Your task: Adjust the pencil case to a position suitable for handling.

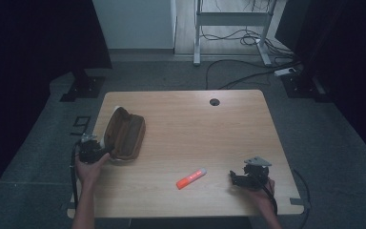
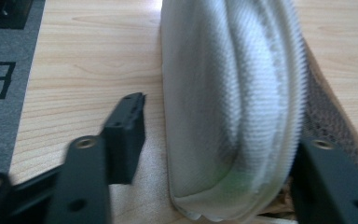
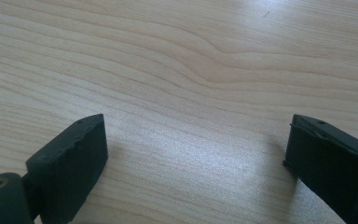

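On the table (image 1: pixel 209 124), from above, lay one brown pouch (image 1: pixel 125 133) at the left edge and one orange marker (image 1: pixel 190 178). The left gripper (image 2: pixel 214 154) straddled the pouch's white end, one jaw clear of it. The right gripper (image 3: pixel 196 154) stood open over bare wood.

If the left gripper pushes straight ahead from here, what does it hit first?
The open pencil case: its pale end already sits between the left gripper's jaws, one jaw apparently not touching yet.
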